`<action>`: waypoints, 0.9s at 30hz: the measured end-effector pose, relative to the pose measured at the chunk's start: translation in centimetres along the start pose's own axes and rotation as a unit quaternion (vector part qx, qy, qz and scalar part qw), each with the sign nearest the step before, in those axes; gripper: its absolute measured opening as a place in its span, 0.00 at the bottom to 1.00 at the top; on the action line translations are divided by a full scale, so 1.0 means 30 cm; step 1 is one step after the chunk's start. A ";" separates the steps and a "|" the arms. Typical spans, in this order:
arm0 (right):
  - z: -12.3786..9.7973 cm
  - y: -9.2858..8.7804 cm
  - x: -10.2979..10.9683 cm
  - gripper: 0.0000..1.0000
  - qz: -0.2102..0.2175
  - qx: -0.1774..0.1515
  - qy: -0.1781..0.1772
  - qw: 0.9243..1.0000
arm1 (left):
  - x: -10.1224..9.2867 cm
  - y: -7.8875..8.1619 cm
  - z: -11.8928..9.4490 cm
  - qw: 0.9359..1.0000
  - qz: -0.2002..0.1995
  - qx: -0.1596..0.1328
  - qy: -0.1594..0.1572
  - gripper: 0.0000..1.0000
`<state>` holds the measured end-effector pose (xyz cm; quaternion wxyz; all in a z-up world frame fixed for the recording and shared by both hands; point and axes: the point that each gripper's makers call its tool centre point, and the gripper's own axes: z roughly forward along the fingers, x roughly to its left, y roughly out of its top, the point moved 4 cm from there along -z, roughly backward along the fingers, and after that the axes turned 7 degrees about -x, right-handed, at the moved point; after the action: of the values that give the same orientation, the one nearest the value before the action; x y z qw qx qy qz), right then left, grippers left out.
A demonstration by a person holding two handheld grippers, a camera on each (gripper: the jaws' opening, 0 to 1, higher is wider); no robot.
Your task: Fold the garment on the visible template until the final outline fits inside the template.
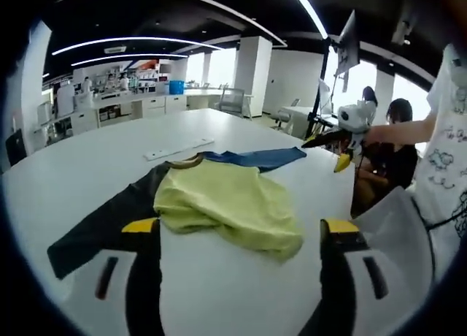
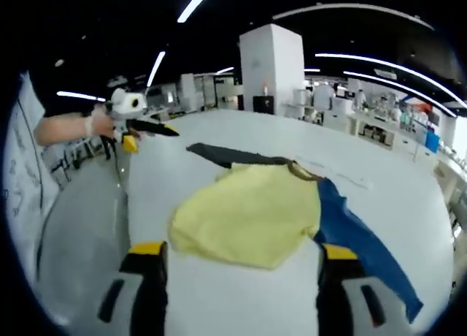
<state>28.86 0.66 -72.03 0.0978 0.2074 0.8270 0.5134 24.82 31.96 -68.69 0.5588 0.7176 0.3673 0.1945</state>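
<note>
A crumpled garment lies on the white table (image 1: 87,175): a yellow body (image 1: 230,201) with a brown collar, one black sleeve (image 1: 109,223) and one blue sleeve (image 1: 255,158). My left gripper (image 1: 239,230) is open, its yellow-tipped jaws standing near the garment's close edge. The right gripper (image 1: 343,142) hovers in a hand past the table's far right side. In the right gripper view the yellow body (image 2: 252,212), blue sleeve (image 2: 357,245) and black sleeve (image 2: 219,155) lie ahead of my open right gripper (image 2: 242,250). The left gripper (image 2: 135,131) hangs at the far left, off the cloth.
A flat white strip (image 1: 179,148) lies on the table beyond the collar. A person in a white printed T-shirt (image 1: 449,153) stands at the right edge, and another person in black (image 1: 394,146) sits behind. A monitor on a pole (image 1: 346,47) rises by the table's far side.
</note>
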 end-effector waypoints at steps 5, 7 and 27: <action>0.083 -0.029 0.073 0.78 -0.074 0.041 0.030 0.996 | -0.013 -0.028 -0.001 1.000 -0.009 -0.002 0.000 0.86; 0.111 -0.043 0.086 0.71 -0.098 0.058 0.035 0.993 | -0.029 -0.035 0.001 1.000 -0.015 -0.003 -0.002 0.86; 0.281 -0.177 0.099 0.17 -0.380 0.176 0.085 0.904 | -0.047 -0.071 -0.006 0.997 -0.064 -0.029 0.016 0.84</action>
<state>28.09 6.74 -80.44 0.1764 -0.1531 0.9252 0.2991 23.12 31.26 -70.47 0.5846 0.6731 0.4157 0.1800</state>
